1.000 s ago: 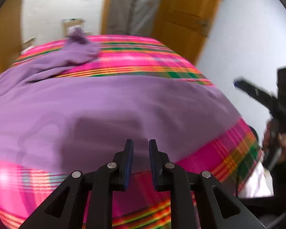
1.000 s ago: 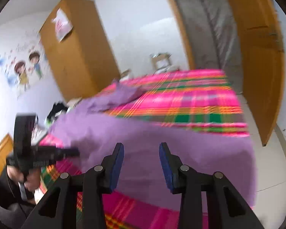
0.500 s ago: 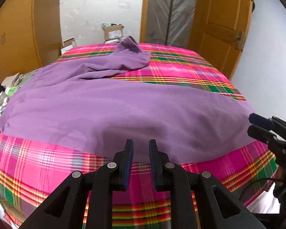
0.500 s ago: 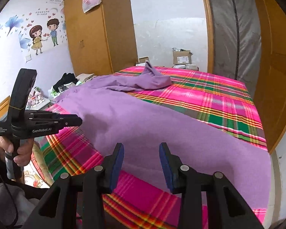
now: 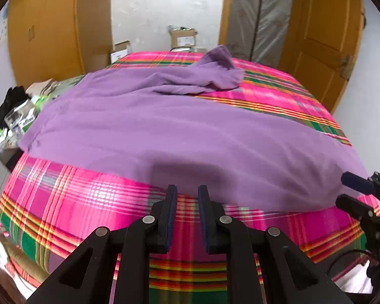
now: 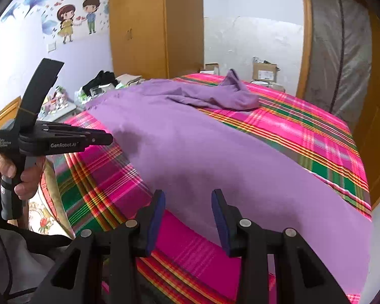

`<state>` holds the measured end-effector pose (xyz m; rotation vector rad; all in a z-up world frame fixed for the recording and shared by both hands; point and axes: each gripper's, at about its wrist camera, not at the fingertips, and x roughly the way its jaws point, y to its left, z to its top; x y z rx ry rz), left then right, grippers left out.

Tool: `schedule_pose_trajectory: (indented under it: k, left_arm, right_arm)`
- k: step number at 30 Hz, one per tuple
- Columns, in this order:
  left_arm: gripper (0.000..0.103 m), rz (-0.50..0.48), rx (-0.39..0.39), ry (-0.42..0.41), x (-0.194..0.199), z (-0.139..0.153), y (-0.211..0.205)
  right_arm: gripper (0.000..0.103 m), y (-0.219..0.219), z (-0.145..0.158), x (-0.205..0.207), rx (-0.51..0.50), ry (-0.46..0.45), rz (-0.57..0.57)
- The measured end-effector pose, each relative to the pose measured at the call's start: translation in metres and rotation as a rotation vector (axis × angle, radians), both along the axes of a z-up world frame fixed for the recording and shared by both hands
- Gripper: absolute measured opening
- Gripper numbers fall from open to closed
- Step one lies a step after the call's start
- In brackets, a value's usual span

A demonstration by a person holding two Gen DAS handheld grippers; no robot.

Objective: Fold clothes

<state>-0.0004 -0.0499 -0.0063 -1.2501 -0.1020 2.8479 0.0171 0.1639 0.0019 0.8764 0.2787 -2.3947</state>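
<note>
A purple garment lies spread flat across a bed with a pink plaid sheet. One part is bunched up at the far end. My left gripper hovers over the sheet just short of the garment's near hem, open by a narrow gap with nothing in it. My right gripper stands open wider, above the near hem of the garment. In the left wrist view the right gripper sits at the garment's near right corner. A hand holds the left gripper at the bed's left side.
A wooden wardrobe stands at the back left and a wooden door at the right. Cardboard boxes sit beyond the bed's far end. Dark clothes and clutter crowd the left side of the bed.
Both views have drawn back from the garment, so more of the bed shows. The right gripper has come down from beside the bed to the garment's near right corner. Finger gaps are unchanged.
</note>
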Motion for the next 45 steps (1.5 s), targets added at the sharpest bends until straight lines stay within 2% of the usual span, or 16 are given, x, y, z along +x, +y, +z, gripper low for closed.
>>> schedule_pose_trajectory:
  k: [17, 23, 28, 32, 40, 41, 42, 45]
  left_arm:
    - [0.017, 0.105, 0.013, -0.049, -0.012, -0.022, -0.047]
    - [0.017, 0.135, 0.033, -0.044, -0.011, -0.023, -0.064]
    - [0.017, 0.148, 0.045, -0.041, -0.009, -0.023, -0.071]
    - [0.017, 0.165, 0.05, -0.042, -0.009, -0.023, -0.077]
    - [0.017, 0.196, 0.062, -0.05, -0.017, -0.023, -0.087]
    - [0.017, 0.199, 0.064, -0.051, -0.017, -0.023, -0.089]
    - [0.017, 0.203, 0.066, -0.052, -0.018, -0.023, -0.091]
    - [0.017, 0.227, 0.087, -0.056, -0.02, -0.022, -0.101]
  right_arm:
    - [0.039, -0.055, -0.017, -0.021, 0.153, -0.007, 0.12]
    - [0.034, -0.073, -0.023, -0.019, 0.211, 0.003, 0.18]
    - [0.028, -0.085, -0.028, -0.015, 0.272, 0.027, 0.233]
    - [0.016, -0.092, -0.031, -0.014, 0.299, 0.049, 0.279]
    - [0.015, -0.1, -0.033, -0.021, 0.321, 0.071, 0.326]
    - [0.011, -0.1, -0.033, -0.021, 0.32, 0.068, 0.328]
    - [0.002, -0.1, -0.033, -0.021, 0.321, 0.068, 0.33]
    - [0.001, -0.102, -0.034, -0.019, 0.336, 0.08, 0.328]
